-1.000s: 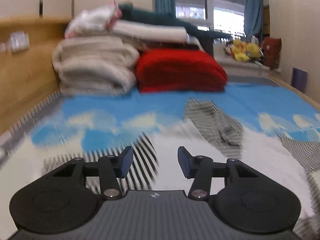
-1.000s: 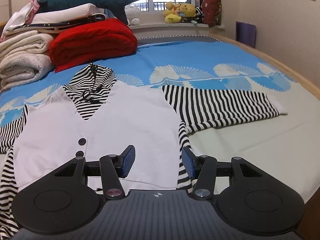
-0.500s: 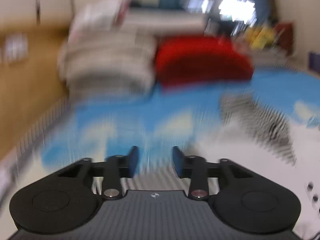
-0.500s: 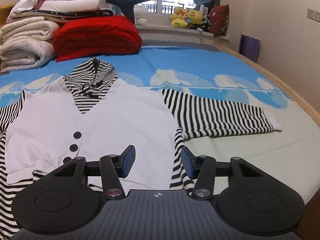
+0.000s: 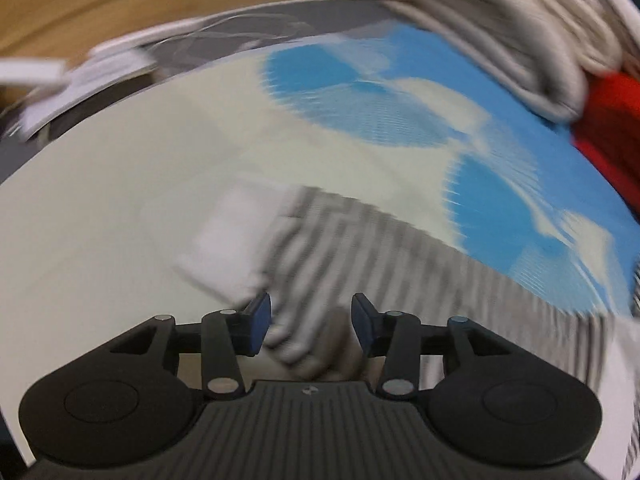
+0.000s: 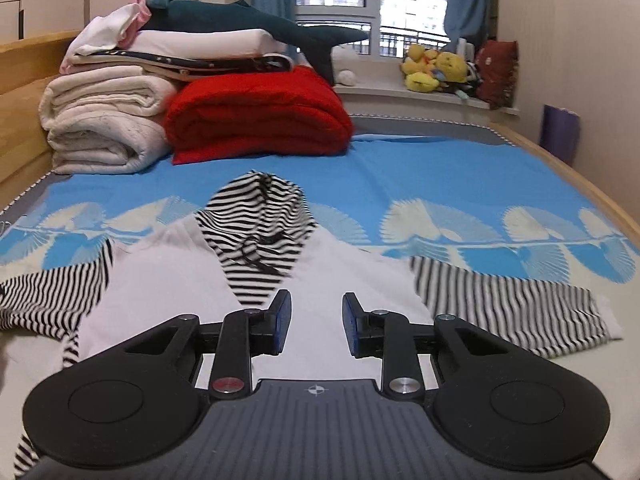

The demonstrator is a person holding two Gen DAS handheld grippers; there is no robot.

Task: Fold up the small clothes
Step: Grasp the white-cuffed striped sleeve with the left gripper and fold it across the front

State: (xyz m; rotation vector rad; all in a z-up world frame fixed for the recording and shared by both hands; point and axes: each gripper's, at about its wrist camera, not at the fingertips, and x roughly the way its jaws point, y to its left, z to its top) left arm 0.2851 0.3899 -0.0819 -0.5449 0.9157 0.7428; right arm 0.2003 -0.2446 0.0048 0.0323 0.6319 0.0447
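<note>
1. The shirt [image 6: 168, 280] lies face up on the bed [image 6: 440, 184], white body flat, hood pointing at the red quilt [image 6: 256, 116], one striped sleeve out to each side.
2. The left gripper [image 5: 306, 330] has its fingers spread, empty, low over the left sleeve [image 5: 360, 248] near the white cuff [image 5: 228, 240]. That view is badly smeared, so whether it touches cloth I cannot tell.
3. Risk one: closing in this blur, it may catch only the top layer of the sleeve, or nip the bedsheet with it, and the fold drags the sheet along.
4. Risk two: a grab at the cuff tip lets the sleeve twist as it crosses the body, leaving a ropey fold.
5. The right gripper [image 6: 314, 322] is also spread and empty, poised over the white chest just below the hood [image 6: 256, 216]. It pins nothing, so a pull on the left sleeve could slide the whole shirt sideways.
6. The right sleeve [image 6: 508, 300] lies well out to the side; a skewed body now means uneven folds there.
</note>
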